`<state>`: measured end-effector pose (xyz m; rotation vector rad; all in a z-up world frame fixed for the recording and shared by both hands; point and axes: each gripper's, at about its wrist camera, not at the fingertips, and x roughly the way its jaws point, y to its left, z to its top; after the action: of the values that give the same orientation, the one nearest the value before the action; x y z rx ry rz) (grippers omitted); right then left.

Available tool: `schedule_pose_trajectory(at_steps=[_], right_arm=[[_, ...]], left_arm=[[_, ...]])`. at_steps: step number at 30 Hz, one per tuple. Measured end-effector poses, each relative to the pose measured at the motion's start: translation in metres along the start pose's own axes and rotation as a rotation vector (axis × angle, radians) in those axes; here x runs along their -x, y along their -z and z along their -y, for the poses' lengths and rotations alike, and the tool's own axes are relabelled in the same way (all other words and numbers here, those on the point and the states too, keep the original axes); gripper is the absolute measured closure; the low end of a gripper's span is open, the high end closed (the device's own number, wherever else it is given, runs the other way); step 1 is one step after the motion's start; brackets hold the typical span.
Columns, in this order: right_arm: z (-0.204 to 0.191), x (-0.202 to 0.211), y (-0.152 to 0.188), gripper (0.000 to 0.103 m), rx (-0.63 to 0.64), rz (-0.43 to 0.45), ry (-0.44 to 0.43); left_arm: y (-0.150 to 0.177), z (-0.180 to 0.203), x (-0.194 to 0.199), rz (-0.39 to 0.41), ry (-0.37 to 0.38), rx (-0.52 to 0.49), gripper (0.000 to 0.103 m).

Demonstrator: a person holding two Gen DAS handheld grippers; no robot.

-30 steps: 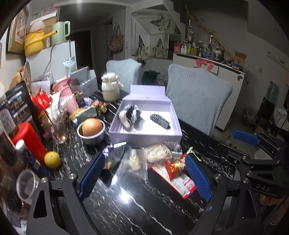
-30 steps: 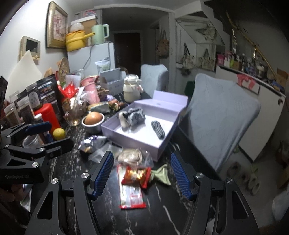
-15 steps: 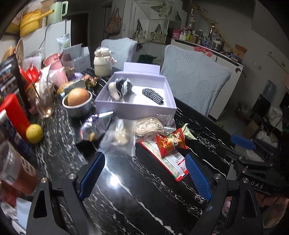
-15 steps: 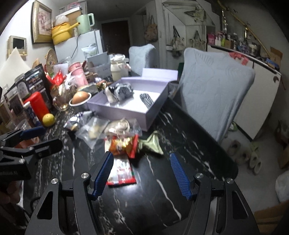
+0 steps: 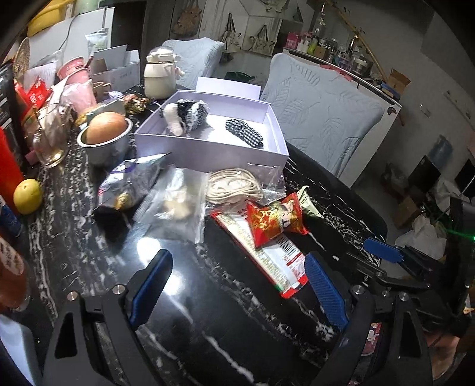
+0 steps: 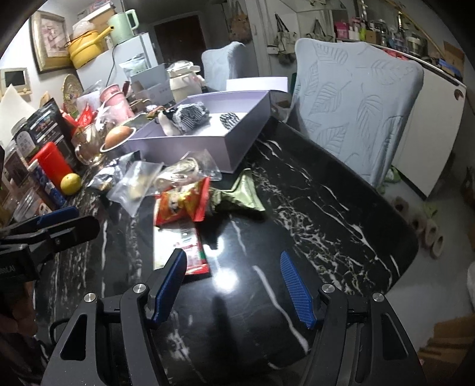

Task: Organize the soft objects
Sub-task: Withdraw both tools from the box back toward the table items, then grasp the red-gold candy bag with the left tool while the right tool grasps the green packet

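We hold both grippers, left (image 5: 237, 285) and right (image 6: 234, 285), with fingers spread and empty above the black worktop (image 6: 311, 207), while the checked soft pieces (image 5: 190, 115) lie in the lilac box (image 5: 207, 148) beyond the snack packets (image 5: 274, 221).

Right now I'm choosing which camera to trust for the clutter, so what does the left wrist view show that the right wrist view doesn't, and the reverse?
Only the left wrist view shows the right tool at its right edge.

Only the right wrist view shows the yellow pot and green kettle up on the fridge, the framed picture, and slippers on the floor.

Both show the lavender box holding two black-and-white soft items, the red snack packet, the coiled cord in a clear bag, and the lemon.
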<state>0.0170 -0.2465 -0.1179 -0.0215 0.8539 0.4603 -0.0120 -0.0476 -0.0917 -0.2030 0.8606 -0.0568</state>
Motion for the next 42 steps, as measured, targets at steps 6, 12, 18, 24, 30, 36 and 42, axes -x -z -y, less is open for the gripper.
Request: schedule_pose_trajectory(at_steps=[6, 12, 18, 24, 30, 36, 42], right_arm=[[0.017, -0.004, -0.006, 0.037, -0.009, 0.004, 0.018], [0.035, -0.011, -0.012, 0.037, -0.012, -0.003, 0.036], [0.053, -0.019, -0.017, 0.037, -0.042, -0.017, 0.021], [0.059, -0.027, -0.025, 0.037, -0.029, -0.02, 0.014], [0.052, -0.04, -0.033, 0.037, 0.013, -0.044, -0.03], [0.036, -0.053, -0.044, 0.032, 0.061, -0.061, -0.043], [0.016, -0.067, -0.052, 0.031, 0.109, -0.08, -0.059]], left_arm=[[-0.012, 0.017, -0.027, -0.03, 0.036, -0.005, 0.012], [-0.021, 0.032, -0.055, -0.062, 0.03, -0.022, 0.012], [-0.03, 0.03, -0.083, -0.119, 0.038, 0.013, 0.012], [-0.032, 0.032, -0.101, -0.137, -0.007, 0.003, 0.025], [-0.029, 0.024, -0.091, -0.121, 0.058, 0.019, 0.048], [-0.027, 0.018, -0.072, -0.097, 0.064, 0.014, 0.049], [-0.031, 0.003, -0.057, -0.065, 0.037, 0.032, 0.049]])
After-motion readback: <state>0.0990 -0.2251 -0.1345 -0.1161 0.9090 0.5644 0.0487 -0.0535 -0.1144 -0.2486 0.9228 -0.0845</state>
